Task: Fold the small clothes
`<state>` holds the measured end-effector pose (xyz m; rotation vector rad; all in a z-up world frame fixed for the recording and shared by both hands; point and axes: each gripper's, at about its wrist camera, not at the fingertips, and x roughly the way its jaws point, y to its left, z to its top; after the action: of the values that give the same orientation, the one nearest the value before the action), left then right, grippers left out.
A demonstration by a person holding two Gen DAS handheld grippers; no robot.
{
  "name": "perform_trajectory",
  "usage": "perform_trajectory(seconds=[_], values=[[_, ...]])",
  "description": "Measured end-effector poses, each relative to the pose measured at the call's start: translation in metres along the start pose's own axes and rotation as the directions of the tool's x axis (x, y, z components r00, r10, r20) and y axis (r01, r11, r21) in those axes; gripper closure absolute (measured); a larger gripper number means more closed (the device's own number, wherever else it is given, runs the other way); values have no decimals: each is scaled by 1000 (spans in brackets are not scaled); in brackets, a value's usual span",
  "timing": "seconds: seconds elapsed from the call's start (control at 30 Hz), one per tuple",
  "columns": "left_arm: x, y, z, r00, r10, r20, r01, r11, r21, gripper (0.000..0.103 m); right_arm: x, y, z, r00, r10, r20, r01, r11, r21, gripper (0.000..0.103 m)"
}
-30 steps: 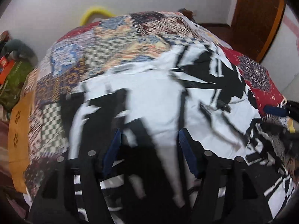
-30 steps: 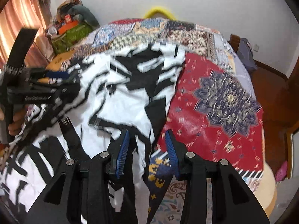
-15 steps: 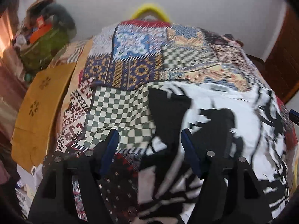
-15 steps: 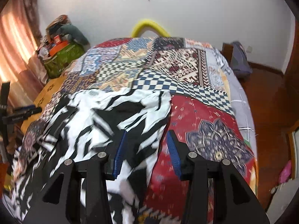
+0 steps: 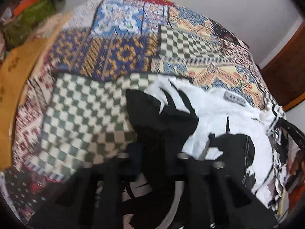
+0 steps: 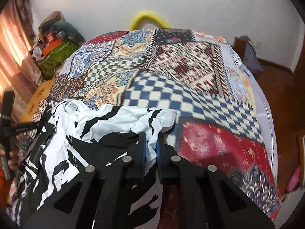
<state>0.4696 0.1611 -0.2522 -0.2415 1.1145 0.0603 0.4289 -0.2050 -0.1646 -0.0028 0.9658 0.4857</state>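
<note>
My right tool (image 6: 151, 148) was clamped on a white fold of the shirt (image 6: 118, 118), which lay bunched on the near part of the bed (image 6: 190, 95), on top of the quilt. My left tool (image 5: 152, 152) was closing on the shirt's black edge, though blur hid how much cloth it had. I judged the worst risk to be a thin pinch: the fabric could slip out on the lift, or I could catch the quilt under it and drag that too. With the two grips uneven, the fold would go crooked. Nothing stood in the way on the bed; the bags (image 6: 53, 43) by the wall, the yellow hoop (image 6: 146, 18) and the label (image 5: 235, 97) were clear of my path.
</note>
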Motion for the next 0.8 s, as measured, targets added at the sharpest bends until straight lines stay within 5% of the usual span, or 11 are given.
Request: perform_trajectory(seconds=[0.2,0.4,0.53,0.8], values=[[4,-5,26,992,120,40,-122,991,56,97,5,5,24,997,-54,54,56,998,-36,97],[13,10,34,991,133,8,-133,991,-5,88,10,10,28,996,-82,42,84,996,-39,91],[-1,15,14,987,158,8,-158,987,23,71,-8,20,12,995,-91,38,94,990,-101,69],[-64,21,-66,989,149,20,-150,982,115,46,-65,28,-47,999,-13,-29,10,995,-103,67]])
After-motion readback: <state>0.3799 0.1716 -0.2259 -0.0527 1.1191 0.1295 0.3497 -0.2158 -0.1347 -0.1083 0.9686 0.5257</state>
